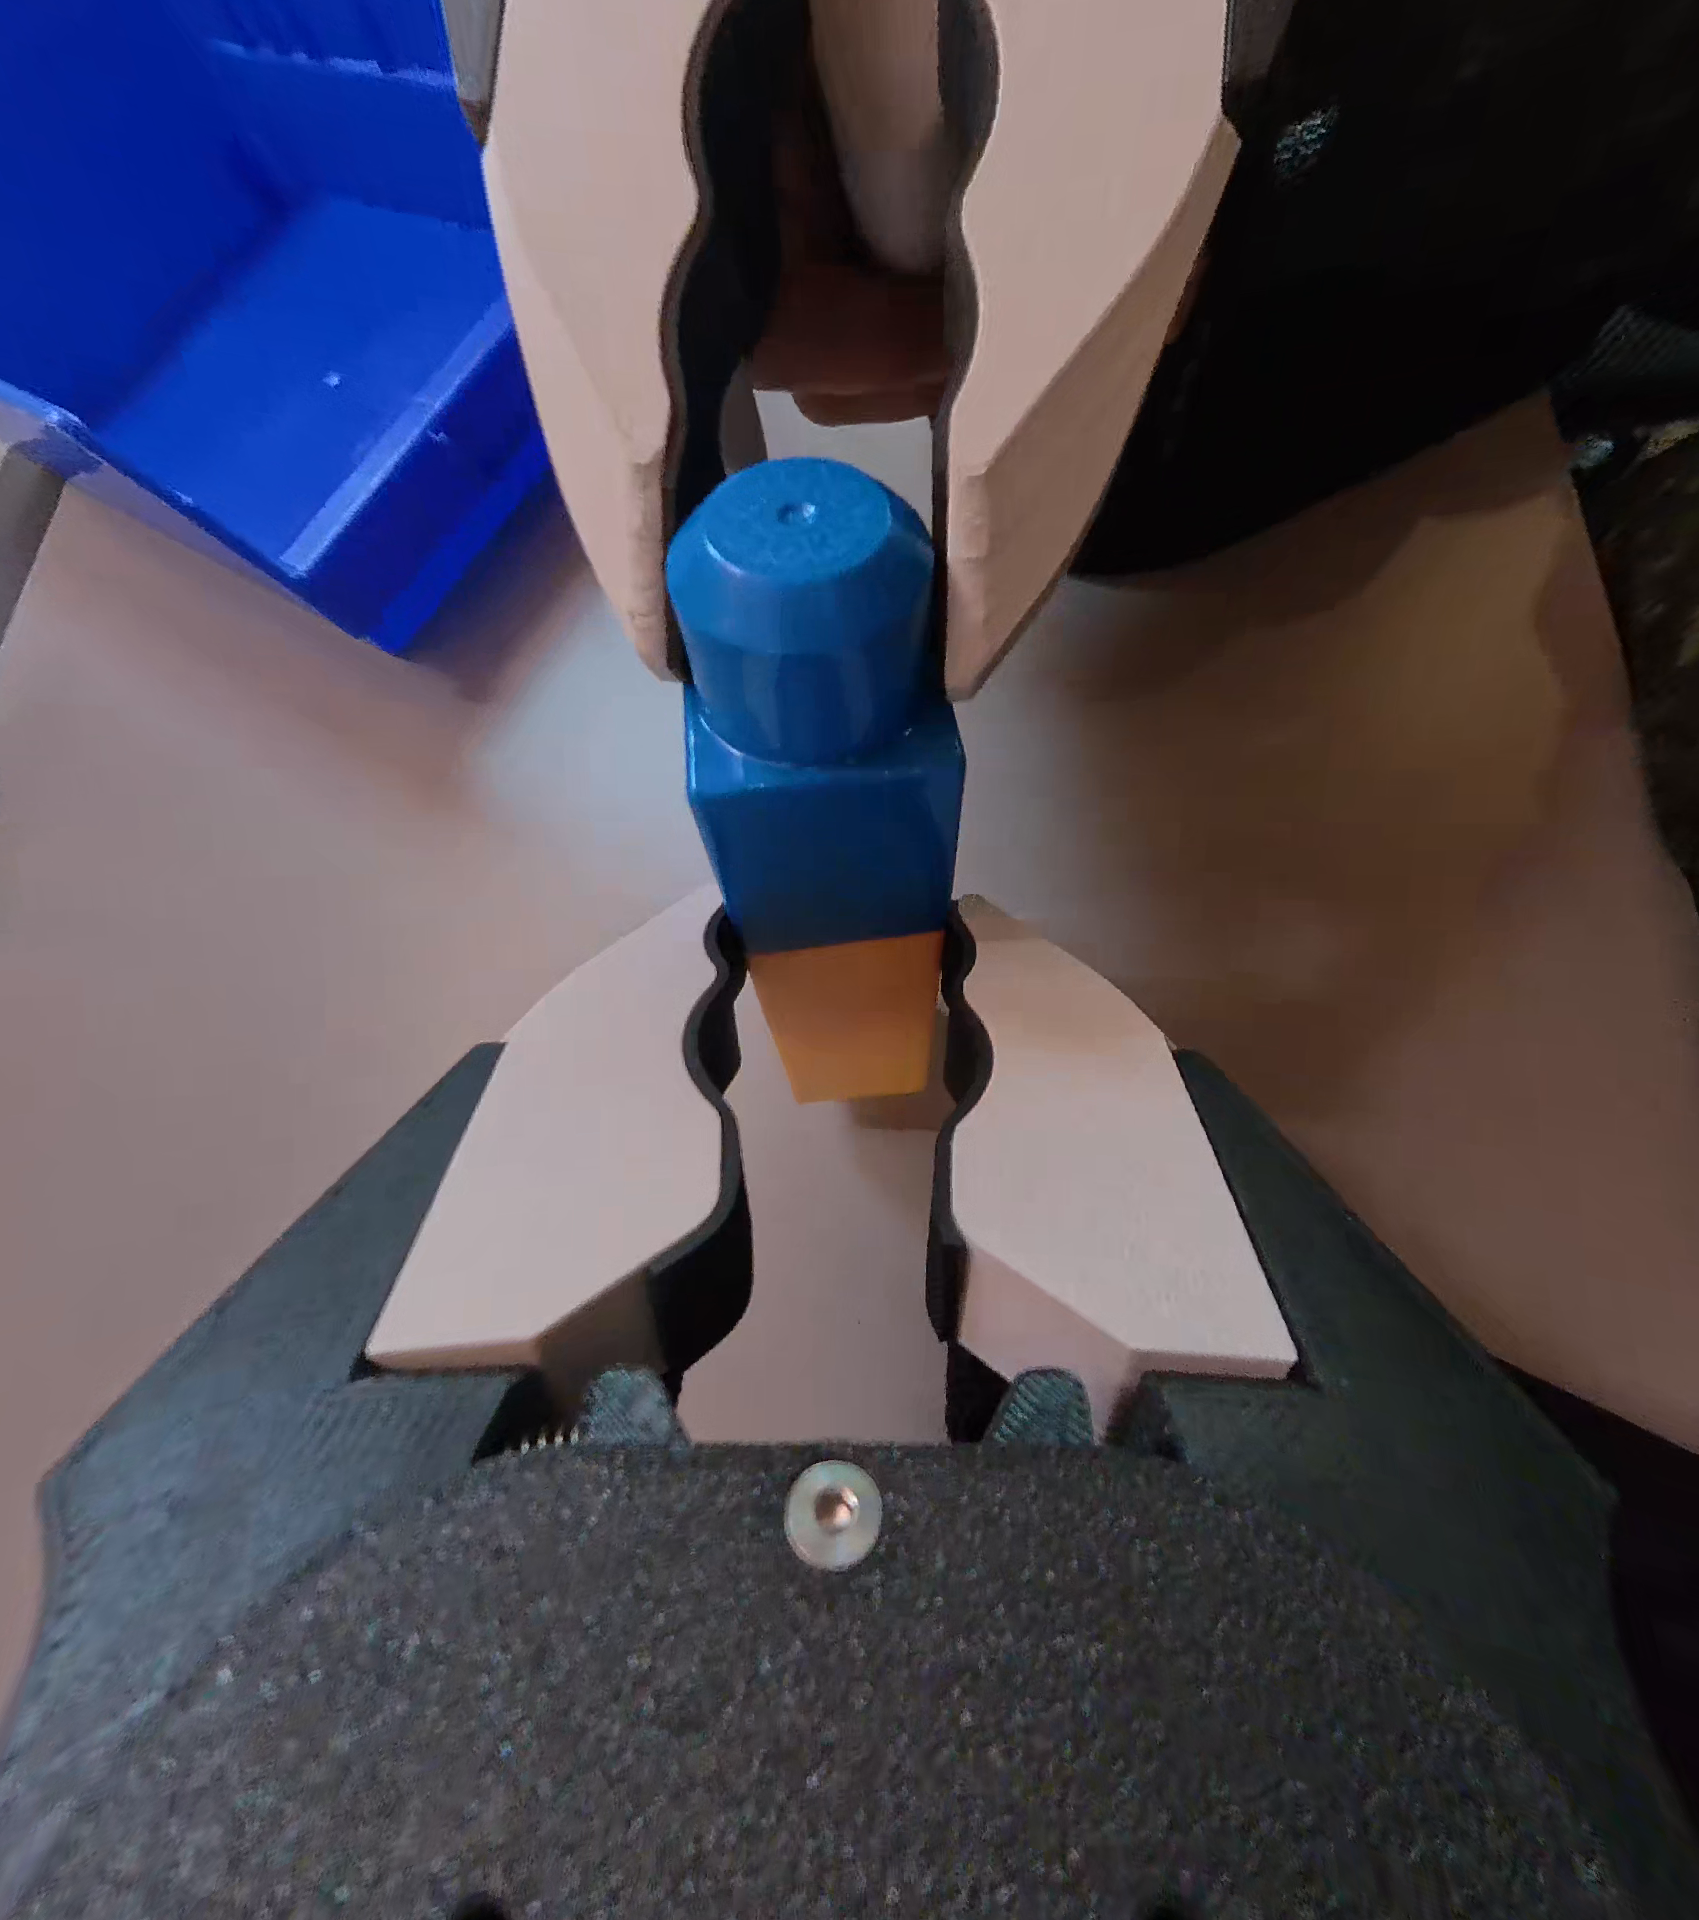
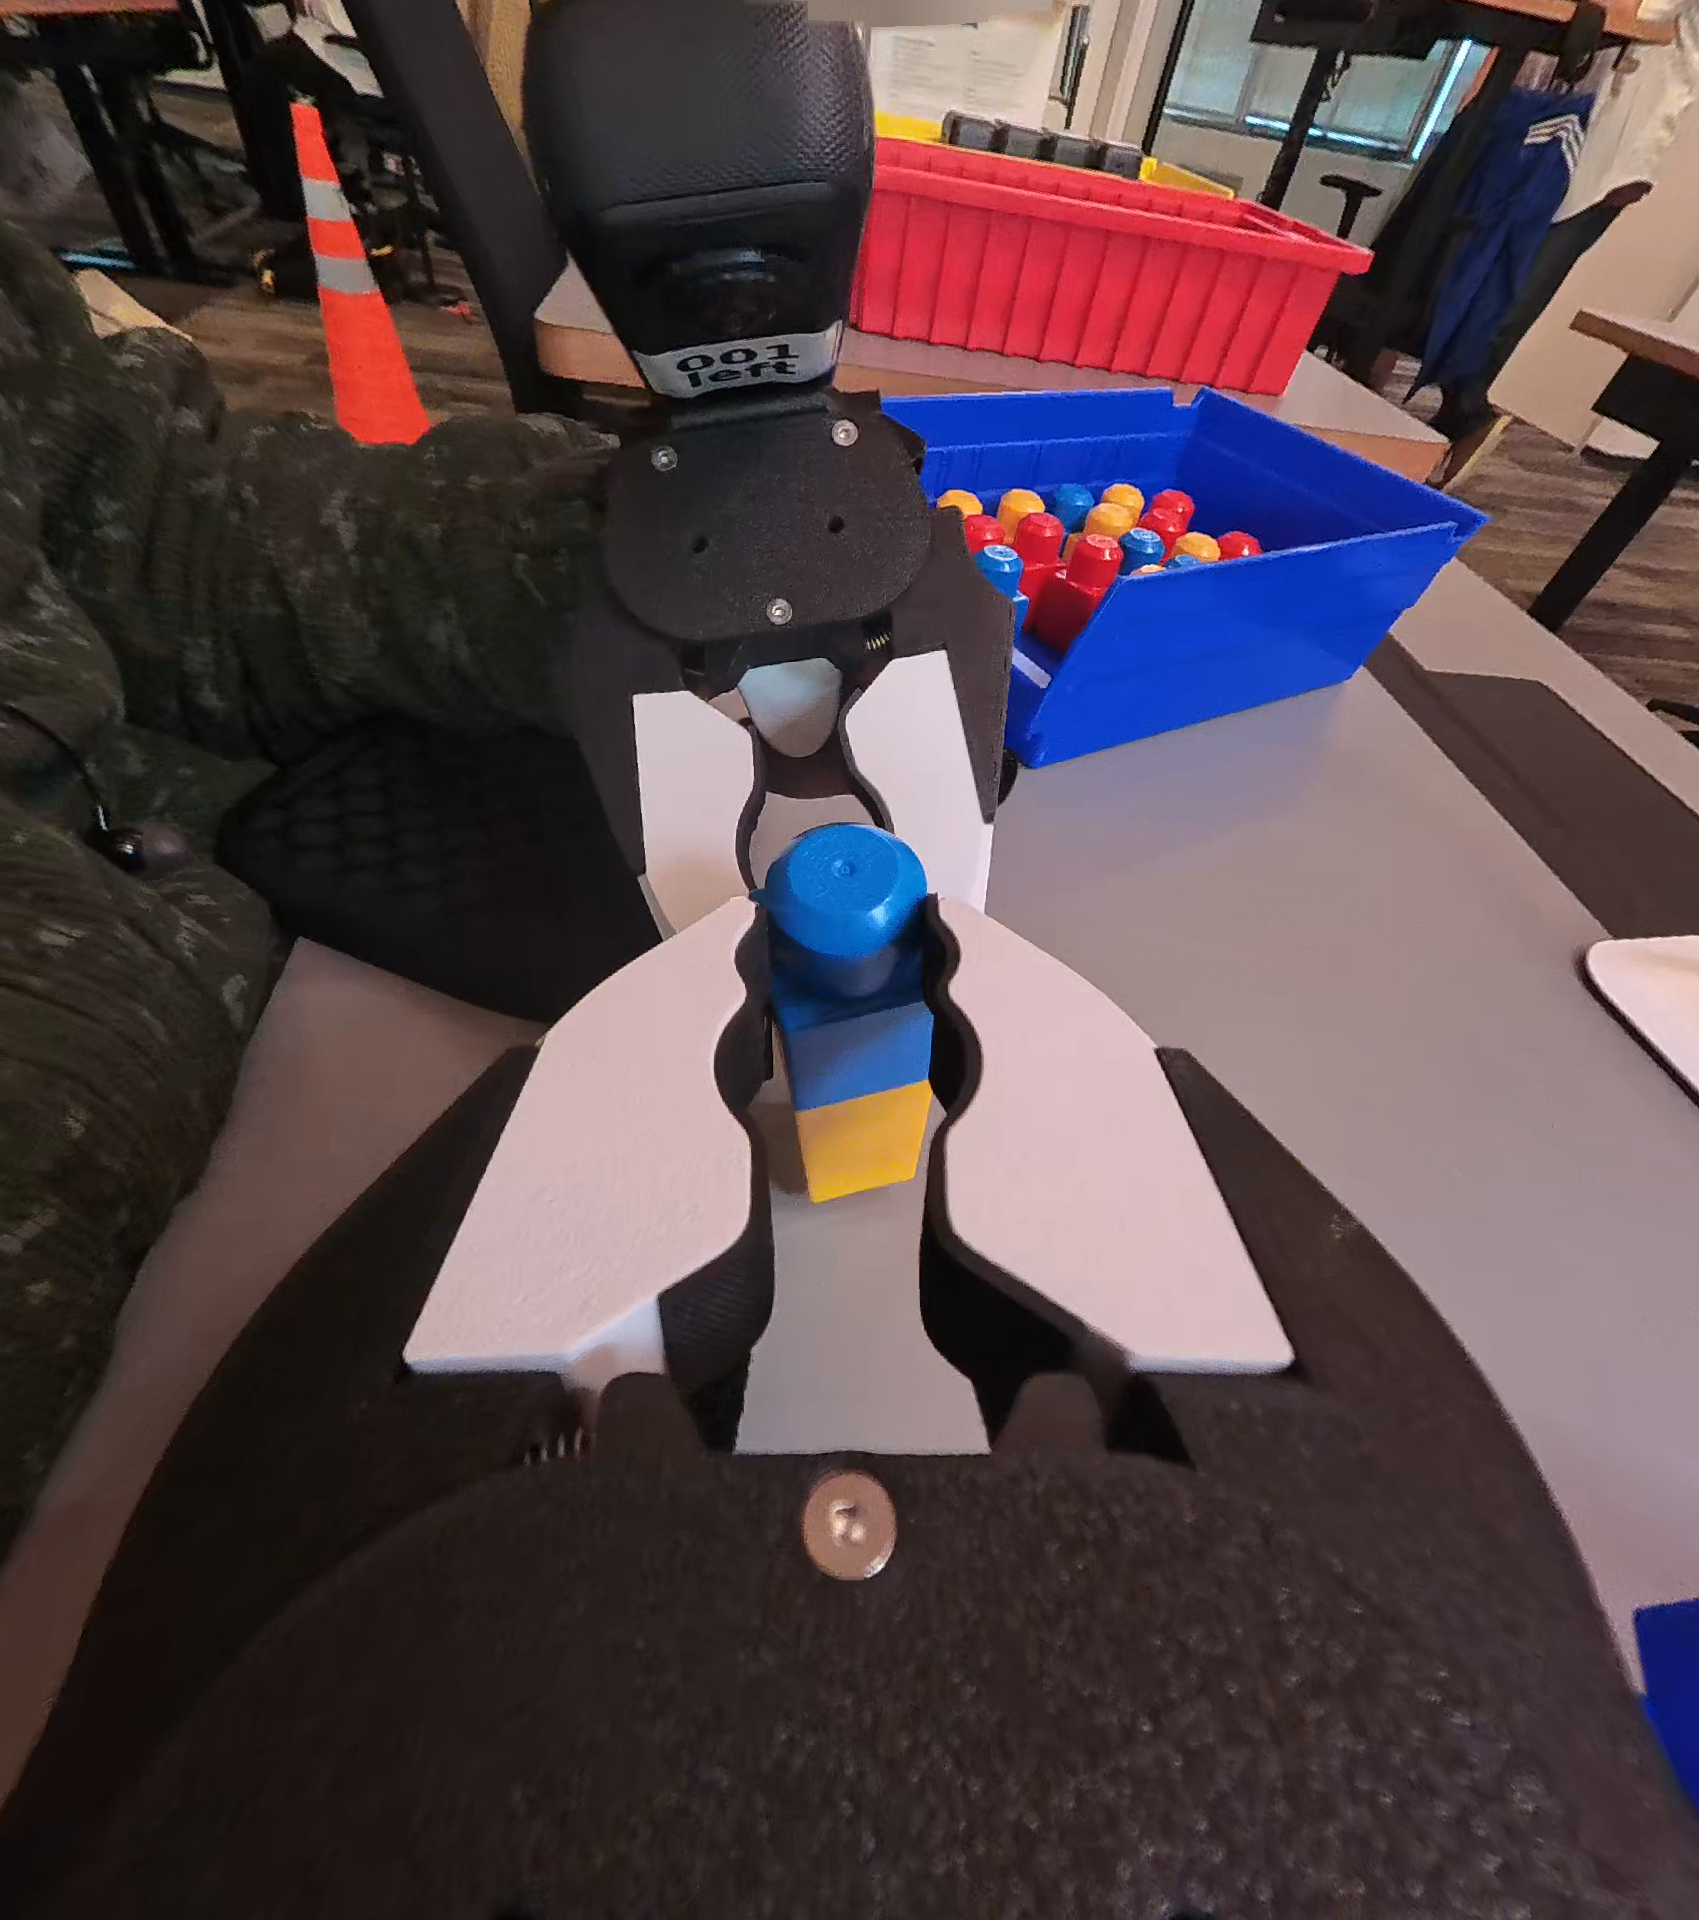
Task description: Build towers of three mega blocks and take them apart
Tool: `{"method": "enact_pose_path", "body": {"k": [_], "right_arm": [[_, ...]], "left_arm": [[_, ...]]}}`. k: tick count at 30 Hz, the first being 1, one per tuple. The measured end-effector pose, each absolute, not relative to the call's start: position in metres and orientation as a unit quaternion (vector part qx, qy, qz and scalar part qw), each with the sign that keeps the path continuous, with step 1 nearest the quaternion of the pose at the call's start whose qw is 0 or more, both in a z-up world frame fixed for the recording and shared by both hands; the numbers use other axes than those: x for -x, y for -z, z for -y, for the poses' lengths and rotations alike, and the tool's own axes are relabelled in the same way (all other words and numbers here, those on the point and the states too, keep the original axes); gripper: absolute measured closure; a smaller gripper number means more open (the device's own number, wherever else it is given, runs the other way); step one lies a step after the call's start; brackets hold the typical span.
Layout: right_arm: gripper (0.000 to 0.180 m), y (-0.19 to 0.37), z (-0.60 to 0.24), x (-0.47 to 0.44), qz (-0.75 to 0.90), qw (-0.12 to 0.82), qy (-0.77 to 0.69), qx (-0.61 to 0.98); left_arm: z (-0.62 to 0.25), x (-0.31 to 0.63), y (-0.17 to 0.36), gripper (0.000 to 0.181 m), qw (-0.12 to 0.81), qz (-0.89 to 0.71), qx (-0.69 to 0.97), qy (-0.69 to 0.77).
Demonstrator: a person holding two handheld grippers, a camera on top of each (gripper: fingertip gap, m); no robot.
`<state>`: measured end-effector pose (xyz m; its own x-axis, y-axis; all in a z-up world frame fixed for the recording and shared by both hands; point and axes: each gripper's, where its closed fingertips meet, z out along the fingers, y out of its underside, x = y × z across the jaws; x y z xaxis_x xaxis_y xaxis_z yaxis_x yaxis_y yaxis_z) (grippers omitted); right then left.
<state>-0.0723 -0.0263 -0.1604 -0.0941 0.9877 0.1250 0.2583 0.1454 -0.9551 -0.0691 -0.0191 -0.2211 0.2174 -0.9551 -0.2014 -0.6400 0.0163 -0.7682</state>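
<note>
We see our left gripper (image 1: 840,935) pinching the yellow plastic block (image 1: 850,1023) beneath the blue plastic stud-topped block (image 1: 824,727), whose stud our right gripper (image 2: 845,935) pinches. Beyond them, a blue plastic bin (image 2: 1240,623) holds loose red, yellow and blue blocks (image 2: 1094,540).

One block (image 2: 850,1023) sits on another (image 2: 860,1143); the left gripper (image 2: 845,842) faces the right gripper (image 2: 850,935) across them; behind, a bin (image 2: 1240,644) holds blocks

The right claw (image 2: 850,971) clamps a blue mega block (image 2: 850,1029) stacked on a yellow block (image 2: 860,1143) standing on the grey table (image 2: 1292,987). Opposite, the left claw (image 2: 829,831) reaches the blue stud. A blue bin (image 2: 1219,644) of blocks sits behind.
</note>
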Motion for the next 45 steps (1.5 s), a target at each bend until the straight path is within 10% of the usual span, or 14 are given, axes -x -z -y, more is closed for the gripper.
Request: {"method": "enact_pose_path", "body": {"k": [6, 12, 23, 45], "right_arm": [[0.152, 0.102, -0.020, 0.041, 0.531, 0.518, -0.405, 0.534], [0.152, 0.031, -0.176, -0.057, 0.368, 0.626, -0.257, 0.638], [0.152, 0.128, -0.371, -0.120, 0.272, 0.556, -0.222, 0.753], [0.138, 0.170, -0.417, -0.120, 0.259, 0.514, -0.183, 0.797]], "left_arm": [[-0.017, 0.088, 0.170, 0.139, 0.527, -0.470, 0.662, 0.250], [-0.047, 0.131, 0.131, 0.179, 0.617, -0.328, 0.662, 0.272], [-0.060, 0.164, 0.113, 0.181, 0.673, -0.271, 0.650, 0.225], [-0.061, 0.173, 0.106, 0.181, 0.686, -0.264, 0.643, 0.215]]}}
